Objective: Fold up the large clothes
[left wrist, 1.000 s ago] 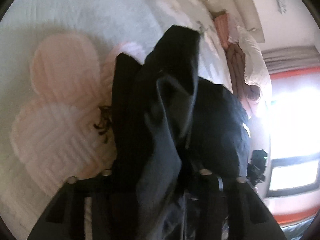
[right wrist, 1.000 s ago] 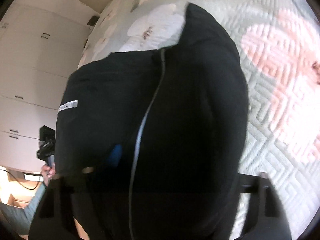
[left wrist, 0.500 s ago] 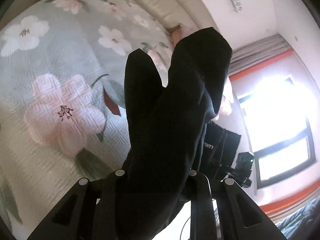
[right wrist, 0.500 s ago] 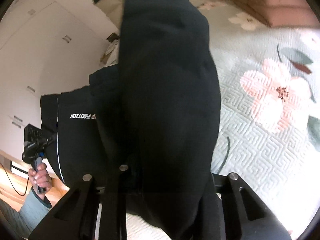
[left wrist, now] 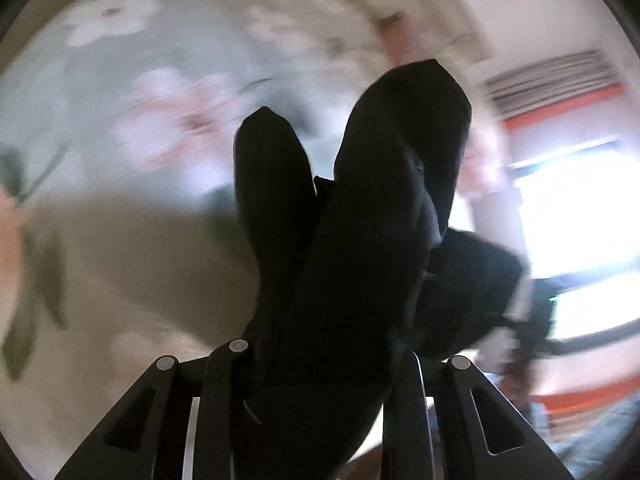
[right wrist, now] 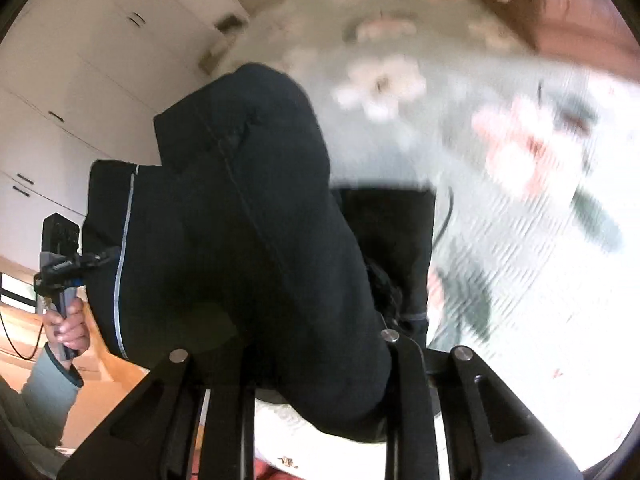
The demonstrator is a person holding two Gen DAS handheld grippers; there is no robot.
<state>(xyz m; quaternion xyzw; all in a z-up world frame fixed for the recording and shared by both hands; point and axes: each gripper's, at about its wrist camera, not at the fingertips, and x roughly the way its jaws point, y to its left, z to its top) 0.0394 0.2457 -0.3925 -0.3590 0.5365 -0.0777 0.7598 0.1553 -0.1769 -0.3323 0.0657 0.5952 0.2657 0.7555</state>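
Above the flowered bedspread [left wrist: 100,128] my left gripper [left wrist: 316,364] is clenched on a bunch of the black garment [left wrist: 360,240], which sticks up between its fingers in two dark lobes. Across from it, my right gripper [right wrist: 316,364] is clamped on another part of the same cloth, its pale-piped panel stretching toward my left hand [right wrist: 68,326]. Both jaws have just been closing on the fabric.

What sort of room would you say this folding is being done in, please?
Most likely a bedroom: a bed with a floral quilted bedspread, white built-in wardrobes along one wall, pillows at the far end, and a bright window with a curtain above.
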